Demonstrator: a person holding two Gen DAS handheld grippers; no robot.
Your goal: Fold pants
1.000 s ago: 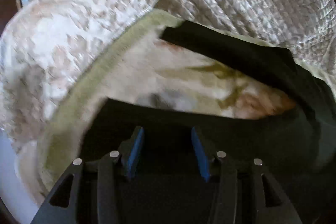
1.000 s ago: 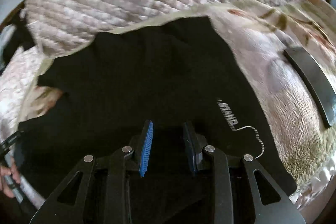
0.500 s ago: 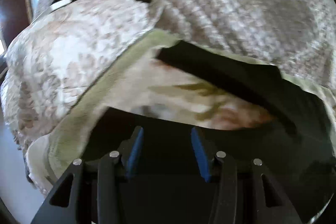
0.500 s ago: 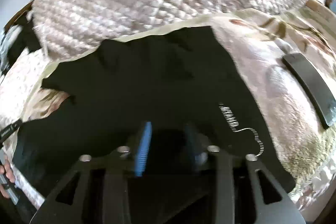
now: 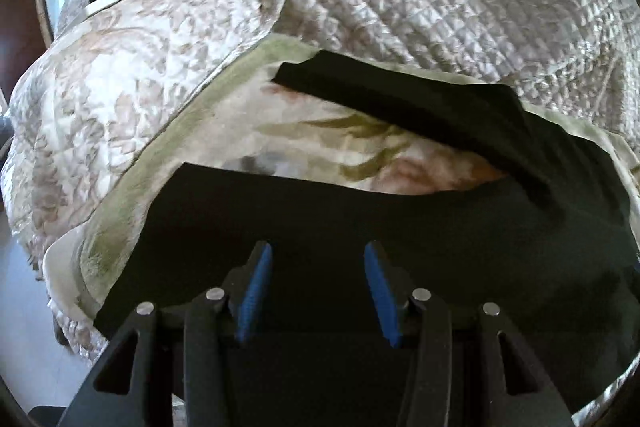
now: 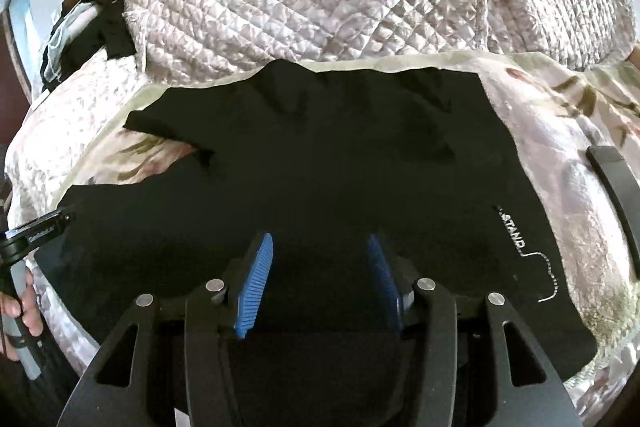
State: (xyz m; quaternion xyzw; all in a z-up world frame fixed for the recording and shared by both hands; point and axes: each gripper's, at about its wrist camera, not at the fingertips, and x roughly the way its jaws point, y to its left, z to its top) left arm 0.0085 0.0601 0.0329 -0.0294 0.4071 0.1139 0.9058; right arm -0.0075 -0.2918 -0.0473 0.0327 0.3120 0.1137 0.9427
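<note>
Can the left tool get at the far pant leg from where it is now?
Probably yes: the left tool is open over the near leg, and nothing lies on the far pant leg.

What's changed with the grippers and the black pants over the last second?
The right gripper has opened: its fingers stand wider apart than a second ago, with nothing between them. The left gripper stayed open. The black pants lie spread on the floral blanket as before, legs apart.
</note>
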